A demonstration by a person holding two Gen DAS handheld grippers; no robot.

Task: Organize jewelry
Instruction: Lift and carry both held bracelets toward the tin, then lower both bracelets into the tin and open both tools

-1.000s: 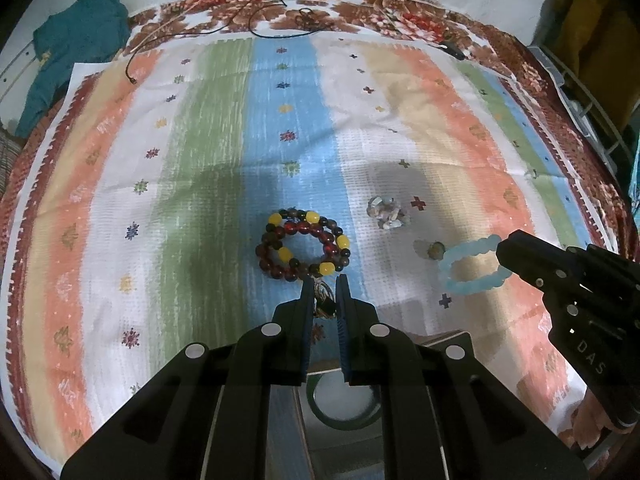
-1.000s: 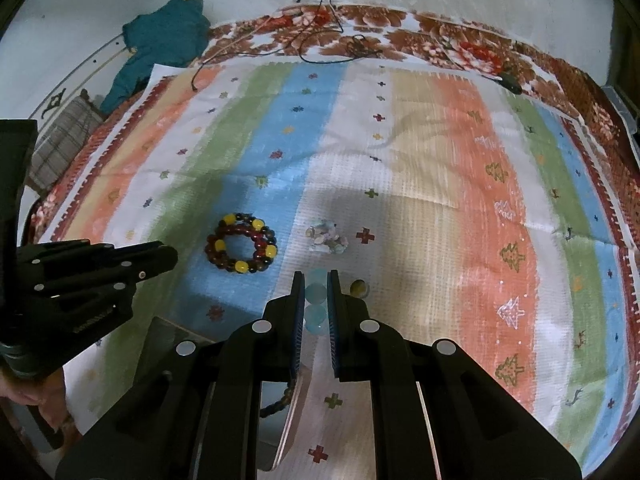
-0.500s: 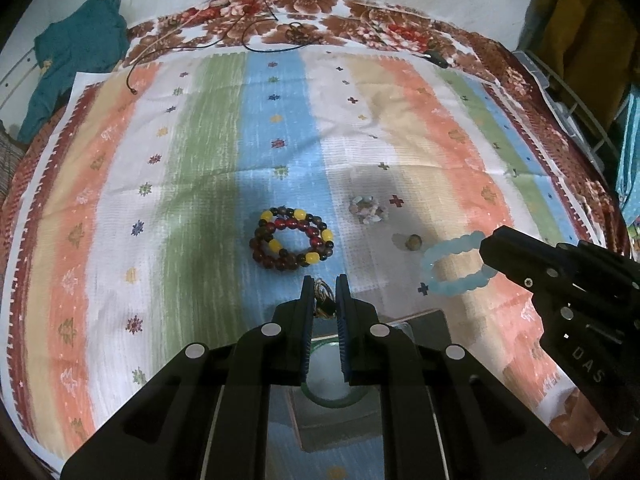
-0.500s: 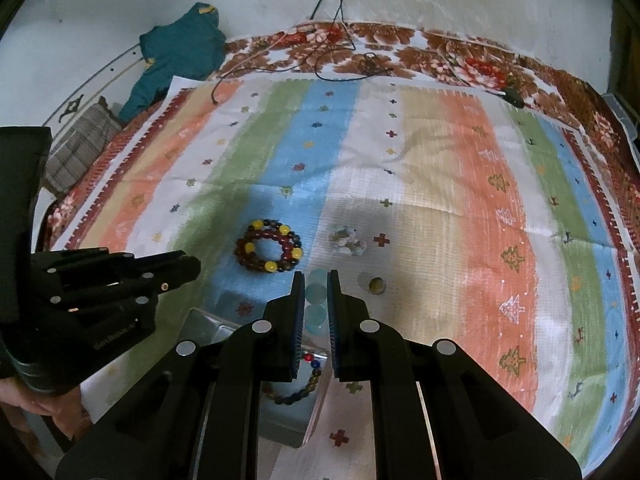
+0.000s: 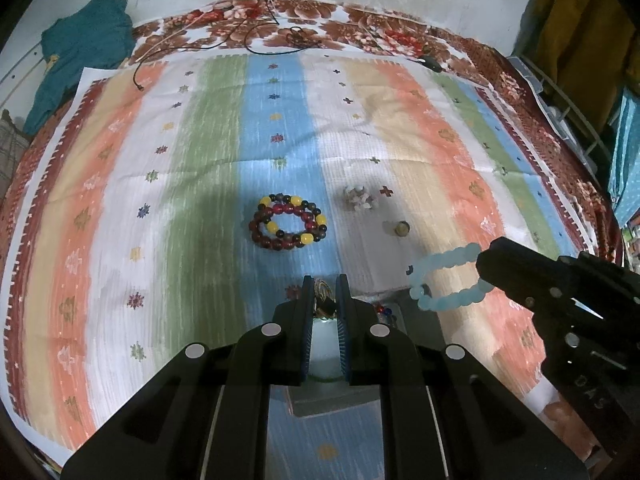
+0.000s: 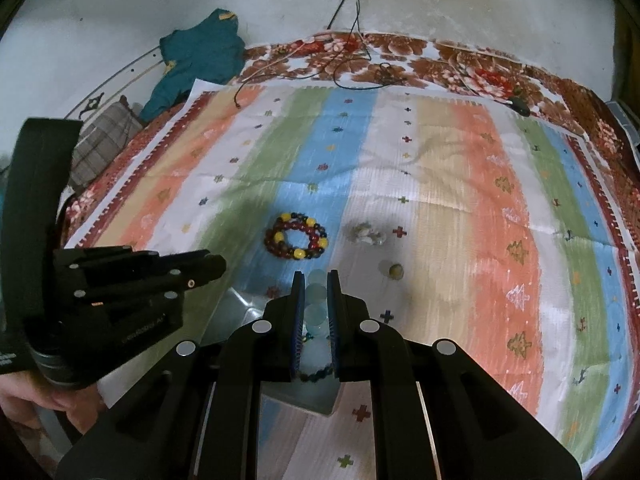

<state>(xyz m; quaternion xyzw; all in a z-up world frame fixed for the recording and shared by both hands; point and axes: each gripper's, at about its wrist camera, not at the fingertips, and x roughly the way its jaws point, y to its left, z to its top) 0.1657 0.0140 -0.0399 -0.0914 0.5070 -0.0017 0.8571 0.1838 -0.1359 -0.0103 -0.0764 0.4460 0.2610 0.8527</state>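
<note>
My left gripper (image 5: 324,286) is shut on a small gold-and-dark trinket (image 5: 323,300), held over a grey metal box (image 5: 416,332) near the cloth's front edge. My right gripper (image 6: 316,280) is shut on a pale blue bead bracelet (image 6: 314,300); the bracelet also shows in the left wrist view (image 5: 448,278), hanging above the box's right side. A red, dark and yellow bead bracelet (image 5: 287,227) lies on the blue stripe. A cluster of pale stones (image 5: 361,197) and a small round gold piece (image 5: 401,228) lie to its right. Beads lie inside the box (image 6: 316,374).
A striped cloth (image 5: 200,160) covers a floral bedsheet (image 5: 360,36). A teal garment (image 5: 80,44) lies at the far left corner. Black cables (image 5: 264,36) trail across the far edge. A wire rack (image 5: 568,108) stands on the right.
Both grippers have pulled back toward me and lifted, carrying their pieces over the metal box. The bracelets and stones on the cloth have stayed in place.
</note>
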